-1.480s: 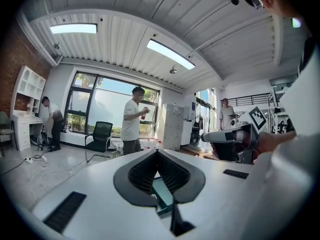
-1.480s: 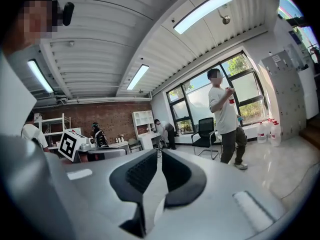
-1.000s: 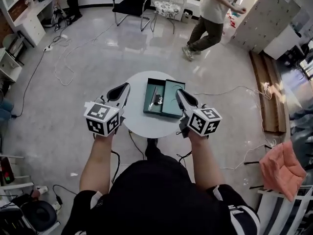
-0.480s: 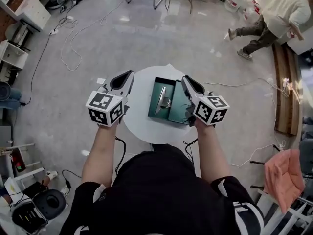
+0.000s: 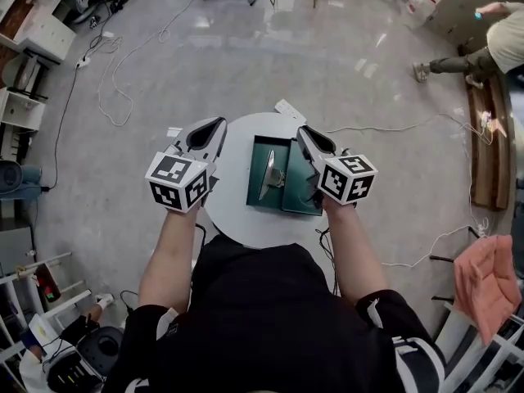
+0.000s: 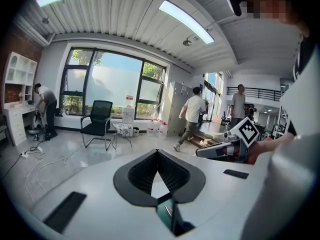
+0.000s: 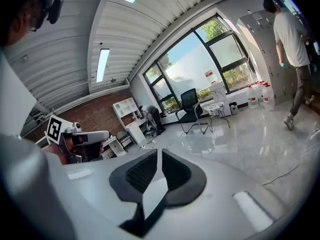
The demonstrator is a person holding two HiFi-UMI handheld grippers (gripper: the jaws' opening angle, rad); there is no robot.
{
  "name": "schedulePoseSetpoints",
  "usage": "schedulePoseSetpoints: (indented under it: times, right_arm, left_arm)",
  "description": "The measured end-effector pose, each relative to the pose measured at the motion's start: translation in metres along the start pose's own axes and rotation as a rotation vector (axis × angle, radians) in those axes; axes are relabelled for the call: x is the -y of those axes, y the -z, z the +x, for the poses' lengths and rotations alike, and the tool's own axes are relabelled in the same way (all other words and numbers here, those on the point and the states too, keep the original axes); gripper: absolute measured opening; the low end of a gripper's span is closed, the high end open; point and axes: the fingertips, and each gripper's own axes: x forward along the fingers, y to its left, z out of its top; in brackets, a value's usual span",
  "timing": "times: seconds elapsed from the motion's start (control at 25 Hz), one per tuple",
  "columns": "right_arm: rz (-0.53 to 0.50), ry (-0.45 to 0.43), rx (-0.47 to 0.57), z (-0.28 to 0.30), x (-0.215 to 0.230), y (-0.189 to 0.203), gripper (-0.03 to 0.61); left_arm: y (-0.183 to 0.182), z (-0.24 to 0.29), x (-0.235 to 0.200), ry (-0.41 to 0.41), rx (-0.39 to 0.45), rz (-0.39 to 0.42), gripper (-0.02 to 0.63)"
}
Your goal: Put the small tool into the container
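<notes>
A green container (image 5: 300,188) lies open on the round white table (image 5: 237,213). A long silvery tool (image 5: 268,173) rests in its left half, beside a small dark piece (image 5: 281,177). My left gripper (image 5: 218,123) hovers over the table's left edge, its jaws closed tip to tip and empty (image 6: 158,152). Below those jaws a strip of the green container (image 6: 164,210) shows. My right gripper (image 5: 302,130) hangs over the container's right side. Its jaws (image 7: 159,152) stand a narrow slit apart with nothing between them.
Cables trail across the glossy floor, and a white power strip (image 5: 288,109) lies just past the table. A person (image 5: 501,49) moves at the far right by wooden boards (image 5: 485,154). A pink cloth (image 5: 491,278) hangs at right, and shelves (image 5: 24,64) stand at left.
The head view has swung, so the table sits lower left in frame. Both grippers kept their places beside the container. The walking person has gone farther right.
</notes>
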Motion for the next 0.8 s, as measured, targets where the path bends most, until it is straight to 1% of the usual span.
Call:
schedulePoseSetpoints:
  times: [0.12,0.24,0.32,0.4,0.56,0.6,0.68,0.8]
  right_arm:
    - [0.012,0.042,0.001,0.005,0.000,0.006,0.041]
    - [0.029,0.114,-0.002,0.003,0.006,0.014,0.041]
    - [0.048,0.189,-0.002,-0.005,0.010,0.022,0.041]
    - [0.077,0.267,0.005,-0.012,0.009,0.031,0.043]
    - [0.139,0.405,0.023,-0.014,-0.004,0.053,0.046]
    - [0.153,0.447,0.025,-0.017,-0.008,0.060,0.054]
    - [0.178,0.531,0.021,-0.024,-0.017,0.076,0.060]
    - [0.207,0.613,-0.008,-0.031,-0.026,0.099,0.063]
  left_arm:
    - [-0.002,0.016,-0.005,0.060,-0.003,0.010,0.003]
    - [-0.009,0.038,-0.005,0.146,0.002,0.021,0.003]
    - [-0.014,0.048,0.000,0.224,0.002,0.037,0.003]
    - [-0.016,0.048,0.001,0.287,-0.008,0.072,0.003]
    - [-0.013,0.037,-0.012,0.374,-0.032,0.190,0.003]
    - [-0.012,0.035,-0.014,0.409,-0.035,0.200,0.003]
    - [-0.005,0.032,-0.017,0.480,-0.047,0.191,0.003]
    - [0.002,0.028,-0.015,0.554,-0.063,0.181,0.003]
